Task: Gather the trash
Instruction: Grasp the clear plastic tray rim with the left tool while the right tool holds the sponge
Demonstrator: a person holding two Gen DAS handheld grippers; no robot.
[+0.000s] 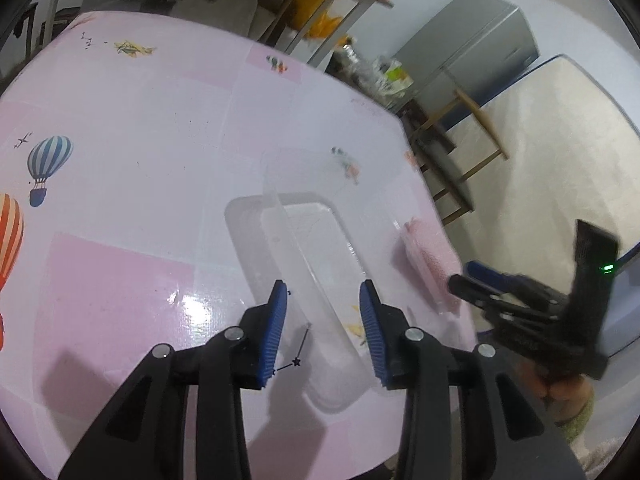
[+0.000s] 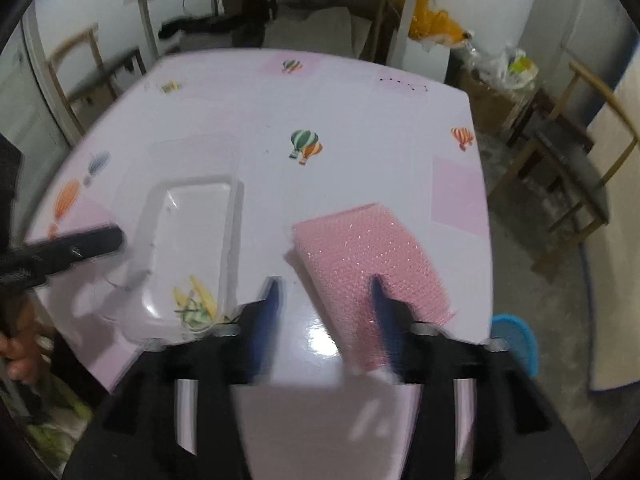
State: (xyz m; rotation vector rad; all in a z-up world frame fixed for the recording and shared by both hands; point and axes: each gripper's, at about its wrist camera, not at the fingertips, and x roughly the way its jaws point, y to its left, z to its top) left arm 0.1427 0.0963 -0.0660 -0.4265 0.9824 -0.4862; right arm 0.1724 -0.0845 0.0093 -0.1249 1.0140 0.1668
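**2 grippers over a clear box and a pink bubble pouch**

A table [image 2: 360, 112] covered in a pale pink cloth printed with hot-air balloons fills both views. On it lies a clear plastic box [image 2: 192, 240] with its hinged lid open; yellow and green scraps [image 2: 196, 300] sit in the near end of the tray. Just beside the box, toward the table's right edge, lies a pink bubble-wrap pouch [image 2: 368, 256], flat on the cloth and apart from the box.

The left gripper [image 1: 324, 320] hovers over the near end of the clear plastic box [image 1: 304, 272]. Its 2 blue-padded jaws stand apart, with the box's raised lid edge running between them; neither pad presses on the plastic, so nothing is held. The pink bubble-wrap pouch [image 1: 428, 264] shows to the right of the box, near the table [image 1: 140, 140] edge.

The right gripper [image 2: 324, 312] points down at the near end of the pouch. Its jaws are spread wide: the right finger lies over the pouch's near corner, the left finger over bare cloth between pouch and box. The picture is blurred, but no grip on the pouch shows. In the left wrist view the right gripper [image 1: 472, 280] appears as a dark blurred shape just past the pouch.

A blue round object [image 2: 516, 340] sits on the floor by the table's right corner, and wooden chairs [image 2: 568, 184] stand further off.
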